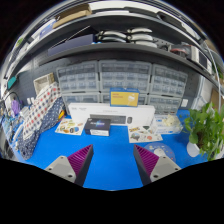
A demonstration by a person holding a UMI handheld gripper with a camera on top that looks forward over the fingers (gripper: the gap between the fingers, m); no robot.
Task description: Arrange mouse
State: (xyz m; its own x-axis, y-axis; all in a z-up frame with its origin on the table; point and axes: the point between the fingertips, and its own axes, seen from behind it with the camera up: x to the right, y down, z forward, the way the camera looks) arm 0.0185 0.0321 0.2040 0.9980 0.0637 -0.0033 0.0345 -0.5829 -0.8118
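Gripper view shows the gripper [113, 165] with its two fingers spread wide apart over the blue bench [110, 150], holding and touching nothing. I cannot tell where the mouse is. A black box [98, 125] sits beyond the fingers, a green plant [207, 128] off to one side.

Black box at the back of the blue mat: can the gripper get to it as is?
Probably yes. The gripper is open, its fingers apart over the blue mat, and nothing lies between them and the black box. It sits well beyond the fingers, so it needs a forward move.
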